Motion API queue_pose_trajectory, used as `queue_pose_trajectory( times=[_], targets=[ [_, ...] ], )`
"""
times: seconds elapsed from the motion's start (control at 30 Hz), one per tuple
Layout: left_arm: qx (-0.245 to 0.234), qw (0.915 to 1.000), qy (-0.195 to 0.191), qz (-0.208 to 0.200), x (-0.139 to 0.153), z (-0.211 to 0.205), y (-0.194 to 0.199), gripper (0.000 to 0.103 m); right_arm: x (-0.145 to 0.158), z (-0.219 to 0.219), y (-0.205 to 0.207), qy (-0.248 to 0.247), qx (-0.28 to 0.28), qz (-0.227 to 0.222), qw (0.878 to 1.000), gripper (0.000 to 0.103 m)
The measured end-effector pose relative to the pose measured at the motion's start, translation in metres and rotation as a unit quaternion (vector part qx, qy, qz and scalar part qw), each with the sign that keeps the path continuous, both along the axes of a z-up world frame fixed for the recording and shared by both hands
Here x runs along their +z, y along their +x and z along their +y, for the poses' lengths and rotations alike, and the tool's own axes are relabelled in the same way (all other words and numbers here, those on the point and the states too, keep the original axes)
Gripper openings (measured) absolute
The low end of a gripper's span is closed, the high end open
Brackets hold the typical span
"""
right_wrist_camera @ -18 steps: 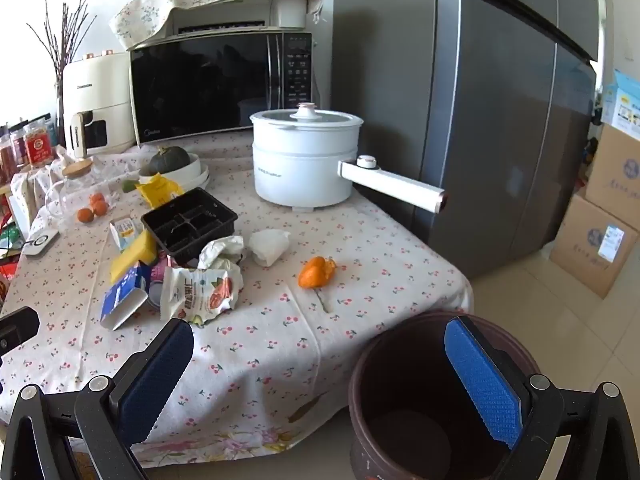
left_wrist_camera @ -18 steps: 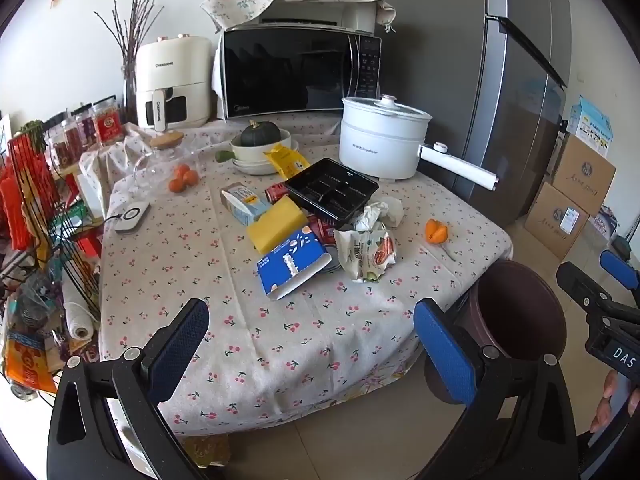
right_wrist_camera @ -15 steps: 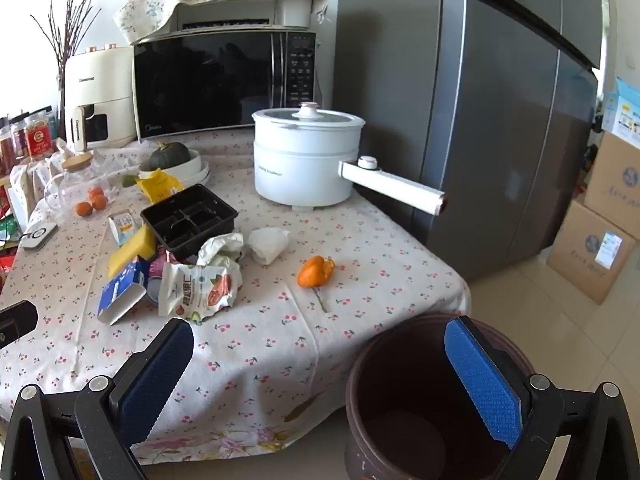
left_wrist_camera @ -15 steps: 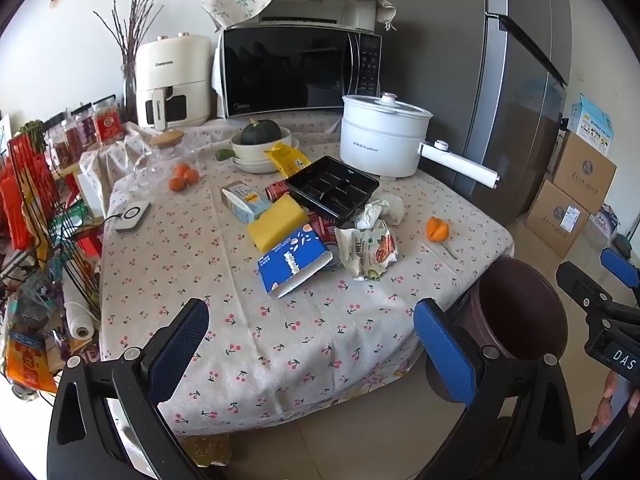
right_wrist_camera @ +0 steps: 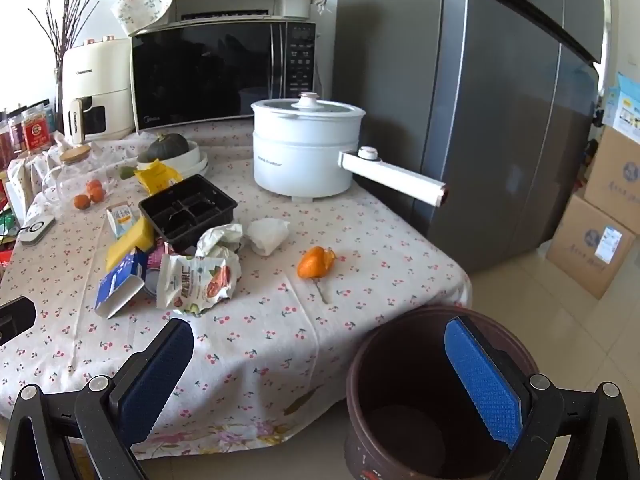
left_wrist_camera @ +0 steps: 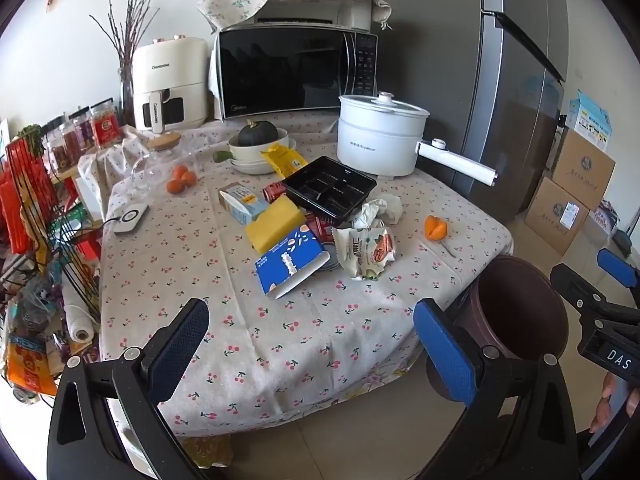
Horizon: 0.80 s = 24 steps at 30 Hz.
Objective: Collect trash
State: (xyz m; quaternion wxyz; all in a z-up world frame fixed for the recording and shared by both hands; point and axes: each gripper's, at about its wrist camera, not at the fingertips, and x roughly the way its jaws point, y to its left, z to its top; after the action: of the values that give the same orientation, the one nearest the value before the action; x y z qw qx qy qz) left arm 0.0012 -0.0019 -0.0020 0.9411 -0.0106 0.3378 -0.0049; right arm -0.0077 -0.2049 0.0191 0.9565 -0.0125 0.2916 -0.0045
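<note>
Trash lies mid-table: a blue carton point(left_wrist_camera: 290, 266), a crumpled snack bag point(left_wrist_camera: 366, 252), a yellow pack point(left_wrist_camera: 274, 224), a black plastic tray point(left_wrist_camera: 330, 190), white tissue point(right_wrist_camera: 268, 234) and orange peel point(right_wrist_camera: 316, 262). A brown bin point(right_wrist_camera: 424, 396) stands on the floor by the table's front right corner and looks empty. My left gripper point(left_wrist_camera: 312, 344) is open and empty before the table's front edge. My right gripper point(right_wrist_camera: 320, 380) is open and empty, its right finger over the bin; part of it shows in the left wrist view point(left_wrist_camera: 592, 300).
A white electric pot point(left_wrist_camera: 378, 140) with a long handle, microwave point(left_wrist_camera: 296, 68), air fryer point(left_wrist_camera: 170, 84), a bowl with a squash point(left_wrist_camera: 258, 142), and tangerines point(left_wrist_camera: 182, 180) stand at the back. A fridge point(right_wrist_camera: 500, 100) and cardboard boxes point(right_wrist_camera: 600, 232) are on the right, a cluttered rack point(left_wrist_camera: 36, 216) on the left.
Both grippers have drifted slightly; the table scene shifted a little in view. Nothing was grasped or moved.
</note>
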Motion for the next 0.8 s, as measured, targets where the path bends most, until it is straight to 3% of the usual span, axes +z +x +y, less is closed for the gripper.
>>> queue_pose_trajectory(
  times=[0.8],
  targets=[
    [-0.013, 0.9998, 0.009, 0.01, 0.001, -0.012, 0.005, 0.103, 0.003, -0.001, -0.009, -0.045, -0.026, 0.005, 0.999, 0.103]
  ],
)
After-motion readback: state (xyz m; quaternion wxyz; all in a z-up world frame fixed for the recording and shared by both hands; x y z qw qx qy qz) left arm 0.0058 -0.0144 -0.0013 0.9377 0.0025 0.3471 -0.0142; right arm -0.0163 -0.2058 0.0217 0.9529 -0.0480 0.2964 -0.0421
